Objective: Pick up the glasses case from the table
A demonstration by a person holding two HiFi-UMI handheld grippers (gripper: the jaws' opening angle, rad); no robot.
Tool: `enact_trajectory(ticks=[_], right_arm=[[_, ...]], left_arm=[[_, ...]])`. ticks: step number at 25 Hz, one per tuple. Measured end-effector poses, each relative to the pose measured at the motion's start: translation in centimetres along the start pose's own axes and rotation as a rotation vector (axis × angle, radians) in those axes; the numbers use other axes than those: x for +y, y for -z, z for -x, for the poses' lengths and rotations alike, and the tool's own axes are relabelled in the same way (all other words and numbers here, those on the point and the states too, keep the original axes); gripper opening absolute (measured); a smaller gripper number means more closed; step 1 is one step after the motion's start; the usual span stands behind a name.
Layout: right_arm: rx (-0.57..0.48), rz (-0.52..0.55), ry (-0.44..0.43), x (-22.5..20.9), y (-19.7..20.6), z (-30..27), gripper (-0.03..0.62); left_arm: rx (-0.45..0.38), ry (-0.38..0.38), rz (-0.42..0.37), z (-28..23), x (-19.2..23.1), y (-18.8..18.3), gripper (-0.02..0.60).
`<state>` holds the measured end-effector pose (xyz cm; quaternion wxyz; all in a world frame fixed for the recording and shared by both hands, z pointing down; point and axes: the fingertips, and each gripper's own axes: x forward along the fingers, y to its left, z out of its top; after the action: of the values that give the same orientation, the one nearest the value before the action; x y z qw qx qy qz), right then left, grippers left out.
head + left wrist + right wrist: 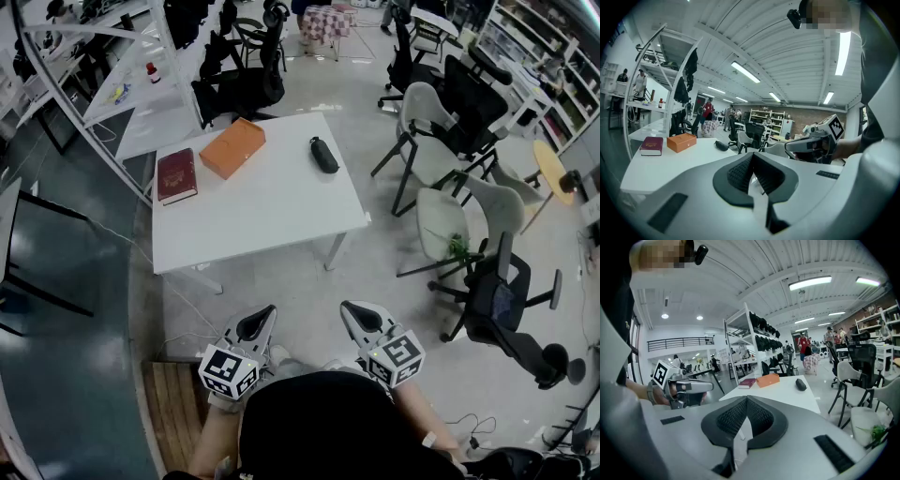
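Observation:
The dark glasses case [323,155] lies on the far right part of the white table [272,216]; it also shows small in the left gripper view as the case [721,145] and in the right gripper view as the case [800,384]. Both grippers hang well short of the table, over the floor near the person's body. My left gripper [262,321] is shut with nothing in it, and its pads meet in its own view [751,158]. My right gripper [356,314] is shut and empty too, jaws touching [746,401].
An orange box [232,147] and a dark red book [176,174] lie on the table's left side. Office chairs [441,122] stand to the right of the table, another chair [239,89] behind it. A white shelving rack [112,56] runs along the left. Wooden flooring [173,398] lies by the person's feet.

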<state>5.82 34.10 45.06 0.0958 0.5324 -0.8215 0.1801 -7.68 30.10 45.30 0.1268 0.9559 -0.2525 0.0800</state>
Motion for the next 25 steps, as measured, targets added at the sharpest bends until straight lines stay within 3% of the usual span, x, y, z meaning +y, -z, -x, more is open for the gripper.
enact_trajectory(ticks=[8,16,20,25], right_arm=[[0.019,0.02,-0.023,2.1,-0.6,-4.0,0.028],[0.023,0.0,-0.03,3.6,-1.2,-9.6,0.028],[0.039,0.017,-0.051,4.2,-1.3,-12.4,0.028],[0.05,0.01,-0.094,3.6,-1.7,-16.1,0.028]], left_arm=[[-0.004,-0.009,0.008,1.4,3.7,-0.1,0.018],[-0.053,-0.021,0.064,4.6,9.0,-0.3,0.017],[-0.027,-0.028,0.037,5.2,11.0,0.3,0.018],[-0.006,-0.078,0.081,4.8,13.5,1.3,0.018]])
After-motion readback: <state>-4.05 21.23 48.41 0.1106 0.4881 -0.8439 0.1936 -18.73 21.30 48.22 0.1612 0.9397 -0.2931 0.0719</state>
